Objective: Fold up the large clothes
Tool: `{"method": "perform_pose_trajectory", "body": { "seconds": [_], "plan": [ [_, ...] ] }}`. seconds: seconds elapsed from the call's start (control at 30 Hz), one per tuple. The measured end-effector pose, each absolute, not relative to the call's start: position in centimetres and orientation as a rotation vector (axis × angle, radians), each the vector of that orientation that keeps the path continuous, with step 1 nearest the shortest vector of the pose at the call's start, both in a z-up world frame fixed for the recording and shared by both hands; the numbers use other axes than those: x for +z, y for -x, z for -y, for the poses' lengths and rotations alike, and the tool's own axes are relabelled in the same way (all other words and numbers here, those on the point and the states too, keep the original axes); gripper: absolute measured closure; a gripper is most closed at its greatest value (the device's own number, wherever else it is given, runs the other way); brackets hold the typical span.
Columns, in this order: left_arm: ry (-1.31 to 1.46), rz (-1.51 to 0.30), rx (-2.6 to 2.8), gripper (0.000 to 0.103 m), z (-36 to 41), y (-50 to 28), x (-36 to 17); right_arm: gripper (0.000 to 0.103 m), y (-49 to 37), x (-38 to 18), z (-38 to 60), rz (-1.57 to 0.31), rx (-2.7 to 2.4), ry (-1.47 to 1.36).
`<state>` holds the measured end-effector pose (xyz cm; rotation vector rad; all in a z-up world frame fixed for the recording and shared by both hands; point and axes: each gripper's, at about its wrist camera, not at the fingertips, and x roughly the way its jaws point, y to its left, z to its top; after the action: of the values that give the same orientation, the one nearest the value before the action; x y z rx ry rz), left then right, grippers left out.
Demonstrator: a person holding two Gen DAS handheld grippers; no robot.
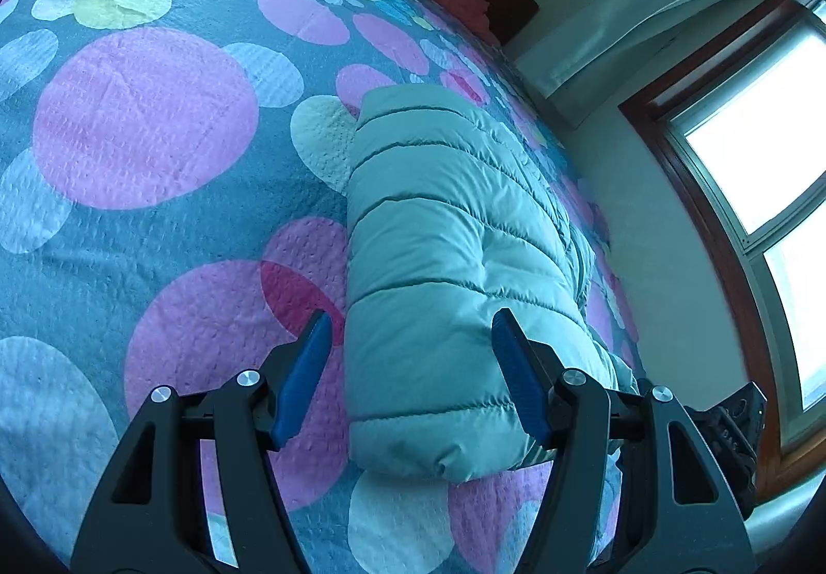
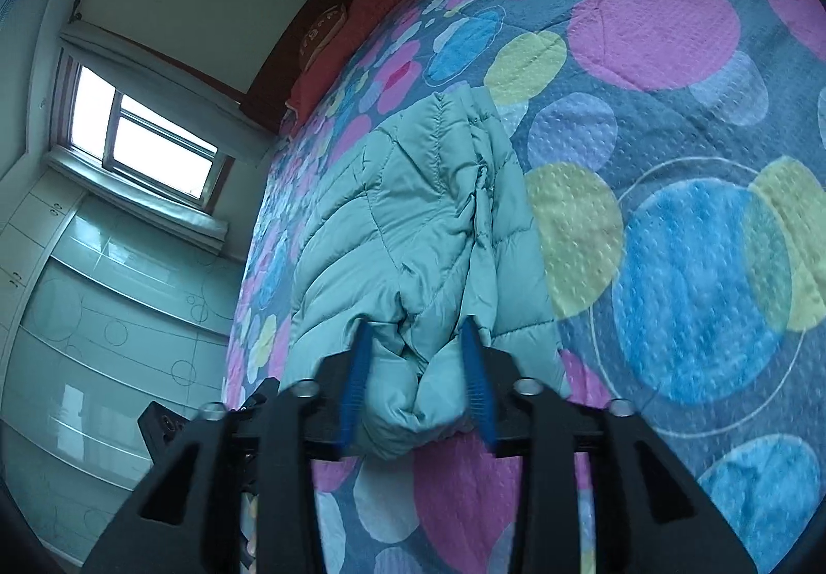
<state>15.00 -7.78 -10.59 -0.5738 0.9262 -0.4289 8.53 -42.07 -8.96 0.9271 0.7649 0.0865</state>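
I have the jacket [image 1: 444, 264] lying on the bed [image 1: 144, 120], near its window-side edge, already gathered into a long, narrow bundle. From the left wrist view it looks tidy: a smooth quilted panel on top with a rounded folded edge facing me. My left hand-held gripper [image 1: 410, 378] is spread wide, its blue pads either side of that near end, gripping nothing. From the right wrist view the other side is messier, with puckered layers and a loose flap bunched together. My right hand-held gripper [image 2: 421, 378] is partly closed around that bunch, pads [image 2: 477, 378] pressing into the puffy fabric on both sides, so I judge it has hold of the jacket.

I reckon the lengthwise folds are done and the task is well past halfway. What seems left is one more fold end to end, then tucking in the loose flap and flattening the pile.
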Motion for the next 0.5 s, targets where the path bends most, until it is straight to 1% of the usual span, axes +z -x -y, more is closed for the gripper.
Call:
{"method": "perform_pose_trajectory", "body": {
  "seconds": [0.03, 0.2, 0.23, 0.27, 0.3, 0.33, 0.37, 0.5],
  "plan": [
    [0.567, -0.93, -0.428, 0.039, 8.0, -15.0, -10.7, 0.044, -8.5, -8.9, 42.0, -0.755, 0.09, -0.93],
    [0.545, -0.953, -0.408, 0.039, 8.8, -15.5, -11.5, 0.044, -9.0, -10.2, 41.9, -0.799, 0.073, -0.908],
    [0.537, -0.962, -0.403, 0.039, 9.0, -15.7, -11.7, 0.052, -9.2, -10.6, 41.8, -0.816, 0.056, -0.891],
    [0.529, -0.972, -0.402, 0.039, 9.2, -15.8, -11.9, 0.065, -9.3, -11.1, 41.8, -0.831, 0.047, -0.879],
    [0.521, -0.982, -0.4, 0.039, 9.4, -16.0, -12.1, 0.071, -9.5, -11.6, 41.9, -0.843, 0.044, -0.877],
    [0.516, -0.992, -0.397, 0.039, 9.6, -16.1, -12.3, 0.08, -9.6, -12.1, 42.0, -0.854, 0.031, -0.873],
    [0.51, -1.001, -0.399, 0.039, 9.8, -16.2, -12.6, 0.084, -9.7, -12.6, 42.1, -0.861, 0.017, -0.868],
    [0.468, -1.028, -0.41, 0.039, 10.8, -16.6, -13.6, 0.09, -9.9, -15.4, 43.1, -0.883, -0.004, -0.91]
  ]
}}
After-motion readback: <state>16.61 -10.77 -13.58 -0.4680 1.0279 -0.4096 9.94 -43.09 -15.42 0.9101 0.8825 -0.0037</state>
